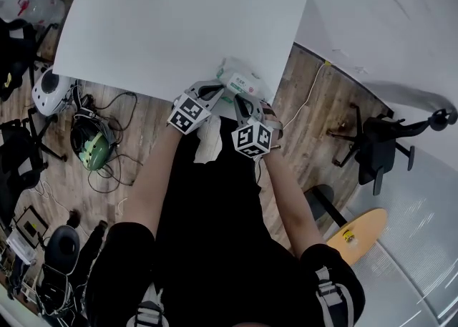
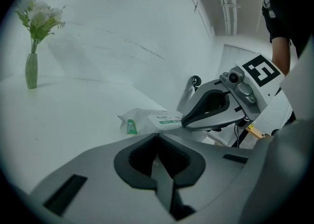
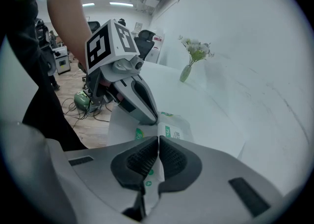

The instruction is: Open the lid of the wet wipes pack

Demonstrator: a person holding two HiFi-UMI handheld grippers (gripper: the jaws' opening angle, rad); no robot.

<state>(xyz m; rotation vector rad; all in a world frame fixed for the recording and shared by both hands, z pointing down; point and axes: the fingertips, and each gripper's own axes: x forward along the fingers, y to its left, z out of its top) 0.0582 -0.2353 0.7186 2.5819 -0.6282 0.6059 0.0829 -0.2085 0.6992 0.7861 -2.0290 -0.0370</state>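
1. Right gripper (image 3: 158,138): jaws clenched, ribbed pads pressed together. Pale film with green dots shows in the slit behind the pads, so the grip is on the near end of the wet wipes pack (image 3: 175,129).
2. Left gripper (image 2: 157,136): jaws closed pad to pad, with the tip set against the pack's near edge (whether any wrapper is caught between the pads cannot be told).
3. Wet wipes pack: white with green print, lying on the white table (image 1: 179,25) close to its near edge, directly ahead of both grippers.
4. Lid label (image 2: 167,118): a white flap with a green stripe on the pack's upper face. In the left gripper view the right gripper's tip meets its end. Whether the flap is lifted cannot be made out.
5. Gripper arrangement: both tips converge on the pack from the near side, the left one at its left end and the right one at its right end. They are close together but not touching, and the marker cubes face upward.
6. Forearms (image 1: 154,182): bare, running back from the grippers to a torso in black.
7. Vase (image 2: 31,71): slim and green, holding pale flowers. It stands upright at the table's far edge, well apart from the pack.
8. Surroundings: a wooden floor (image 1: 300,111) lies around the table, with a black office chair (image 1: 379,147) to the right and loose cables (image 1: 114,104) to the left.
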